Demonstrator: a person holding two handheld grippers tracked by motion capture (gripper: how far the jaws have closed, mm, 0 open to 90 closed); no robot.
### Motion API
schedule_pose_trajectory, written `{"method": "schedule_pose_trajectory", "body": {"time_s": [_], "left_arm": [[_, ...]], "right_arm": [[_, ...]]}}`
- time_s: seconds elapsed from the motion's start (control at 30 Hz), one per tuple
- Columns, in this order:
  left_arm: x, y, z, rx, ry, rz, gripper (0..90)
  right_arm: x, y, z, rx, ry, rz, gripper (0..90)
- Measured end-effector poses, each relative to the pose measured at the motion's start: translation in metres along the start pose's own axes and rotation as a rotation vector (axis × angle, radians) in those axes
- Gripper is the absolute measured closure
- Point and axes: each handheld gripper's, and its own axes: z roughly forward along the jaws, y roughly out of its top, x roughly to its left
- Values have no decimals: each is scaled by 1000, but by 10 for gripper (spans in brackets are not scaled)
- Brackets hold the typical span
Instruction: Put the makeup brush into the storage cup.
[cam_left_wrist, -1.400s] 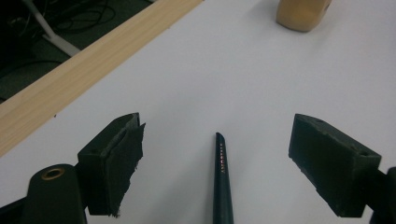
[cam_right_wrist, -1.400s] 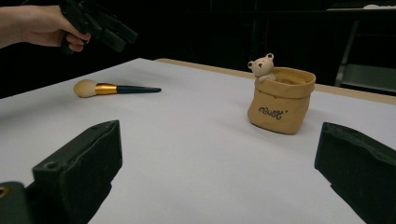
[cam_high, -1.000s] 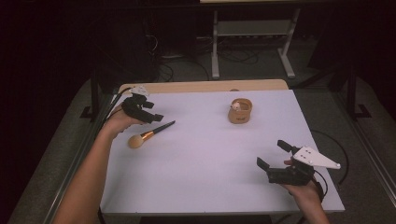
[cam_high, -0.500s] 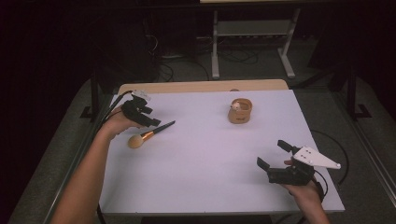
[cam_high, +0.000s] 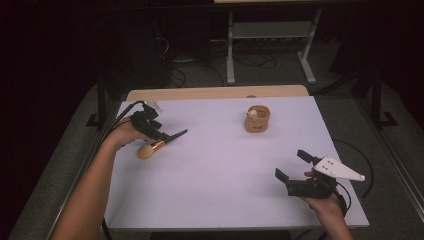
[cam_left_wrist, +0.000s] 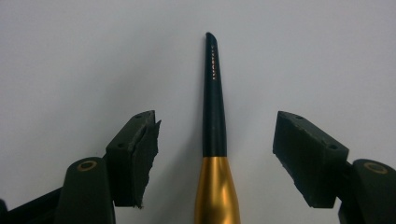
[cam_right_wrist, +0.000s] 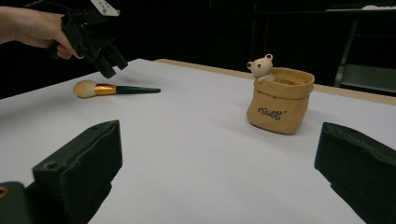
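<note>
A makeup brush (cam_high: 159, 144) with a tan head, gold ferrule and black handle lies on the white table at the left; it also shows as brush (cam_left_wrist: 214, 130) and brush (cam_right_wrist: 114, 88). My left gripper (cam_high: 159, 132) hovers just above the brush, open, its jaws standing either side of the handle in the left gripper view (cam_left_wrist: 215, 156) without touching it. A tan sack-shaped pot (cam_high: 257, 118) with a small bear figure stands at the back middle, also seen as pot (cam_right_wrist: 279, 99). My right gripper (cam_high: 294, 165) rests open near the front right, empty.
The white tabletop (cam_high: 220, 170) has a wooden strip (cam_high: 215, 92) along its far edge. Behind it stand a metal frame (cam_high: 270, 45) and cables on a dark floor. A cable trails off the table's right side (cam_high: 357, 165).
My left gripper has moved down and slightly right, coming over the brush handle. The right gripper and the pot have stayed where they were.
</note>
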Motion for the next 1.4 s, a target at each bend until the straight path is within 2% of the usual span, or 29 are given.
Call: {"method": "schedule_pose_trajectory", "body": {"time_s": [0.3, 0.63, 0.7, 0.87, 0.97, 1.0, 1.07, 1.17, 1.37, 1.4], "left_arm": [[1, -4, 3, 70, -7, 0, 328], [-1, -8, 8, 122, -12, -38, 387], [1, -8, 8, 160, -8, -22, 393], [1, -9, 8, 179, -3, -33, 413], [1, -10, 9, 198, 5, -21, 428], [0, -11, 10, 193, 6, -36, 437], [1, -10, 9, 213, 5, -17, 453], [1, -10, 9, 219, -1, -13, 494], [1, -11, 11, 246, -3, -10, 524], [1, -11, 11, 247, -4, -21, 524]], "right_arm": [[0, 0, 0, 1, 1, 2, 2], [0, 0, 0, 0, 0, 3, 2], [0, 0, 0, 1, -1, 2, 2], [0, 0, 0, 0, -1, 2, 2], [0, 0, 0, 1, 0, 2, 2], [0, 0, 0, 1, -1, 2, 2], [0, 0, 0, 1, 0, 1, 2], [0, 0, 0, 1, -1, 1, 2], [0, 0, 0, 1, -1, 1, 2], [0, 0, 0, 1, -1, 1, 2]]}}
